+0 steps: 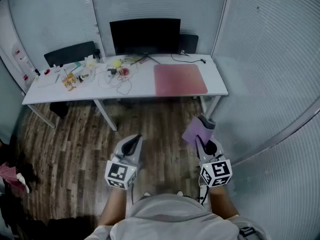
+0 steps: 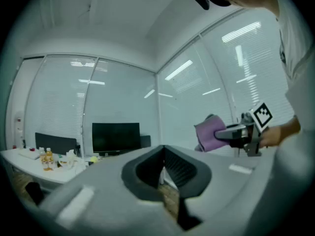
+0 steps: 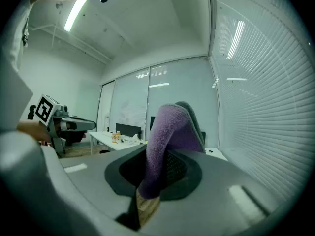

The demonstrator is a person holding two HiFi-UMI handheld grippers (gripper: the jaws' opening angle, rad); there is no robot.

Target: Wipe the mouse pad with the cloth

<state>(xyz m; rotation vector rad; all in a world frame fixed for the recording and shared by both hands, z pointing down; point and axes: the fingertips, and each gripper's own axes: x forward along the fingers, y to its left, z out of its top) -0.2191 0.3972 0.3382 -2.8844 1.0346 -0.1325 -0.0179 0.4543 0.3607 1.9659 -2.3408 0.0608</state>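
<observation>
A pink-red mouse pad (image 1: 180, 79) lies on the right part of the white table (image 1: 215, 86), well ahead of both grippers. My right gripper (image 1: 202, 132) is shut on a purple cloth (image 1: 196, 130), held over the wooden floor short of the table. In the right gripper view the cloth (image 3: 170, 136) folds up out of the jaws. My left gripper (image 1: 131, 145) hangs beside it at the left, shut and holding nothing. From the left gripper view the cloth (image 2: 210, 133) shows in the other gripper.
A black monitor (image 1: 145, 35) stands at the table's back. Bottles, cables and small clutter (image 1: 95, 74) cover the table's left half. A dark chair (image 1: 70, 53) stands behind it. Blinds and glass walls close the room on the right.
</observation>
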